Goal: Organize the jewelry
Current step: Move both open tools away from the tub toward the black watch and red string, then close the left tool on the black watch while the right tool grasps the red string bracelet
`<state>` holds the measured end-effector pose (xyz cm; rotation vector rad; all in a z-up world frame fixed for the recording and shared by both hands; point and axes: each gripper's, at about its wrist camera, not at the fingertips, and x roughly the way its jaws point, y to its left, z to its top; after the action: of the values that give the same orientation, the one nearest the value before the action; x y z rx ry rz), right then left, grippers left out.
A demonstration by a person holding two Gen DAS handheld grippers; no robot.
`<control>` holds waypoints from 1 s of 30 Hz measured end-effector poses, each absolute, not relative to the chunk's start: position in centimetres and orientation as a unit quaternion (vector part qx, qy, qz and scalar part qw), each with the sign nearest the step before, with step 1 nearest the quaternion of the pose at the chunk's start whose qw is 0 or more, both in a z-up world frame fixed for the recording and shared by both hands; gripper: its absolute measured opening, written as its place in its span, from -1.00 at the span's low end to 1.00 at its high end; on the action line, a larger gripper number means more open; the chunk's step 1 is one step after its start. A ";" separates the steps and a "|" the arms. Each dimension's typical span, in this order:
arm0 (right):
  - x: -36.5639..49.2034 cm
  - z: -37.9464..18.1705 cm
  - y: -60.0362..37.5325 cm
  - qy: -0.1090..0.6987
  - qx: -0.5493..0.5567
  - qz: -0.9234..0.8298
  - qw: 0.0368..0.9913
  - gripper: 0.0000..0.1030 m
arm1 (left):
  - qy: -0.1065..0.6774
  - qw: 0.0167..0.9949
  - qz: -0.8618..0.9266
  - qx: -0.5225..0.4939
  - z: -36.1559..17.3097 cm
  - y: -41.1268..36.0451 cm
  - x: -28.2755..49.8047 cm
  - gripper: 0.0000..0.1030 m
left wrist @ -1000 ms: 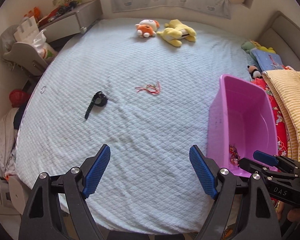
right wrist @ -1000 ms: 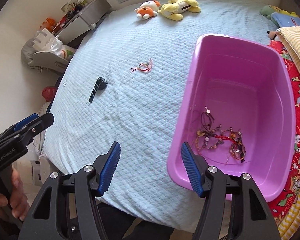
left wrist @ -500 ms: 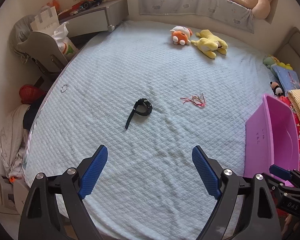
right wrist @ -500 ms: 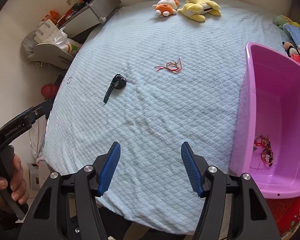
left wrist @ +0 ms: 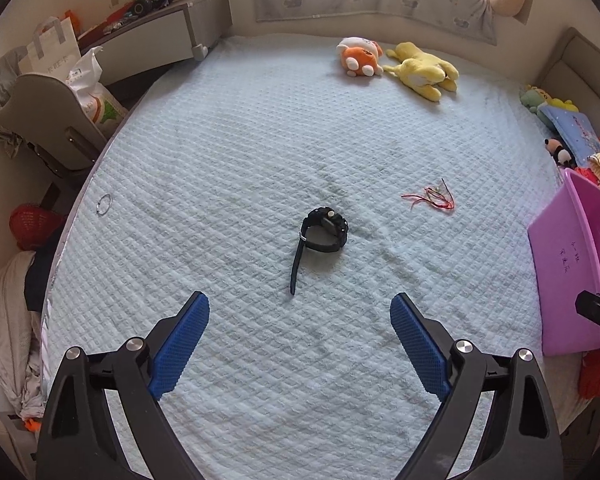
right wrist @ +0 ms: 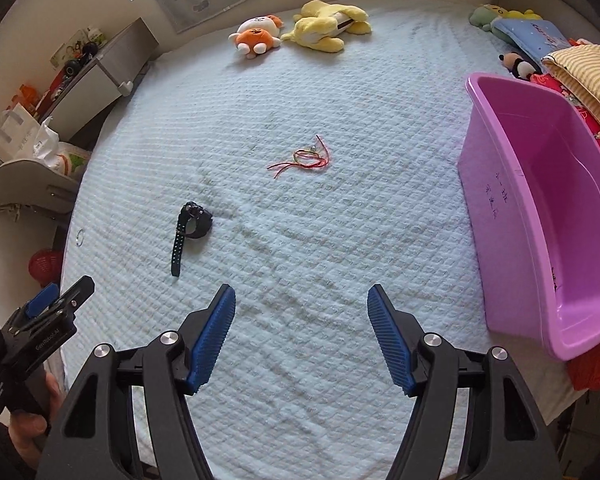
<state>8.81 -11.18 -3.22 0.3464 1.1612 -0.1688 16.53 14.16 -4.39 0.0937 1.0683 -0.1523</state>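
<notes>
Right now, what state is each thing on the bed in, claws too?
Watch: loose on the bed, strap trailing.
Red cord: loose, tangled.
Ring: flat near the edge.
Bin: upright, open-topped.
Left claw: opening, empty.
Right claw: opening, empty.

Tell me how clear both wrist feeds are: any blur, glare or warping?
Left wrist: sharp, black watch crisp, window glare at the top edge, fisheye bending the bed edges. Right wrist: sharp too, red string bracelet clear, even daylight, pink bin stretched by distortion.

Pale blue quilted bed (left wrist: 228,152) — black watch (left wrist: 324,232), red string bracelet (left wrist: 430,199), pink tub (right wrist: 540,208)
</notes>
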 end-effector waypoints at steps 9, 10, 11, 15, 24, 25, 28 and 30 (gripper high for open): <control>11.0 -8.8 -13.7 0.522 0.123 -0.109 0.837 0.39 | 0.513 0.856 -0.060 0.001 -9.9 13.6 18.8 0.84; 11.3 -9.7 -14.0 0.514 0.116 -0.110 0.843 0.39 | 0.504 0.862 -0.058 0.000 -10.6 13.3 18.8 0.84; 11.5 -10.5 -14.2 0.504 0.109 -0.108 0.850 0.39 | 0.495 0.867 -0.055 0.002 -11.3 12.9 18.9 0.84; 13.1 -14.1 -14.7 0.467 0.076 -0.086 0.877 0.39 | 0.462 0.886 -0.035 0.006 -14.2 11.8 19.3 0.84; 18.5 -20.4 -14.8 0.440 0.045 -0.037 0.896 0.39 | 0.431 0.902 -0.015 0.023 -19.7 8.6 21.2 0.85; 18.9 -20.7 -14.9 0.439 0.045 -0.037 0.896 0.39 | 0.429 0.903 -0.011 0.023 -20.1 8.5 21.4 0.85; 20.1 -21.5 -15.3 0.435 0.048 -0.041 0.898 0.39 | 0.423 0.906 -0.001 0.023 -21.0 8.2 22.4 0.85; 20.9 -21.9 -15.6 0.436 0.050 -0.042 0.898 0.39 | 0.423 0.906 0.004 0.023 -21.6 8.1 23.1 0.85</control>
<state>20.86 -15.63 -21.94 0.1037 0.9023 -0.0870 23.12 8.08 -21.59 0.0479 0.8744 0.0073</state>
